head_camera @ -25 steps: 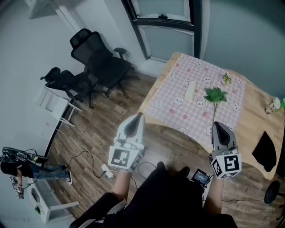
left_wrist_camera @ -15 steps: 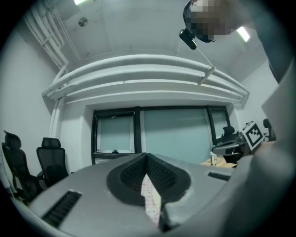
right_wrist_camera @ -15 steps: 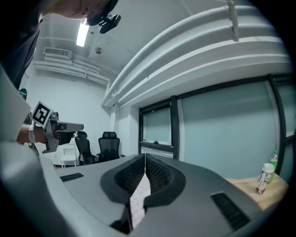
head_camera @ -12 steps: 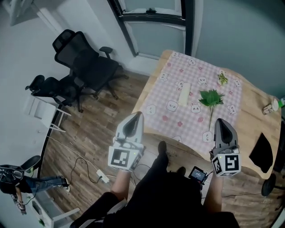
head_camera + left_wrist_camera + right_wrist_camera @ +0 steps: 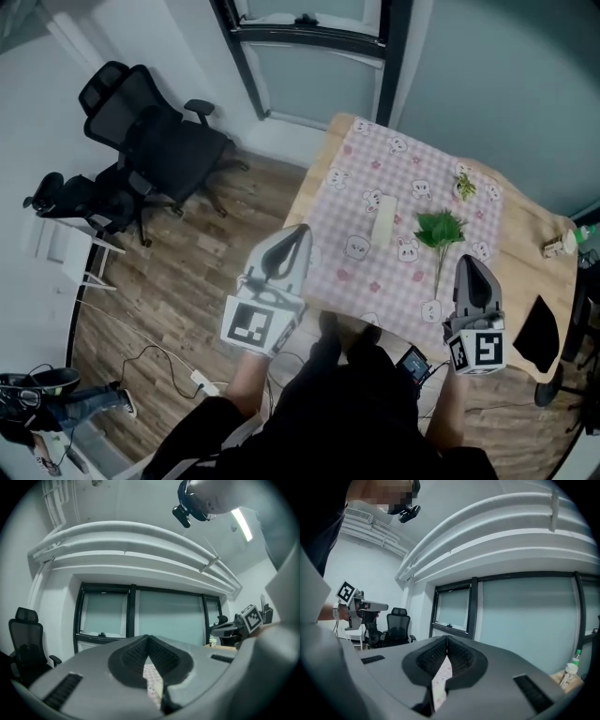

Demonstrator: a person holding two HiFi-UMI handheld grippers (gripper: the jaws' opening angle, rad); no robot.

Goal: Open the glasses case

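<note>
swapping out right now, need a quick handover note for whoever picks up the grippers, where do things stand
Left gripper: jaws together, nothing in them, pointing toward the table.
Right gripper: jaws together, also empty, pointing the same way.
Glasses case: the pale oblong thing lying on the pink checked cloth, just left of the leafy sprig. Neither gripper touches it.
Done: nothing yet. The case looks shut, though it is small in the head view.
Left: reach the case, steady it with one gripper, and lift the lid with the other.
</note>
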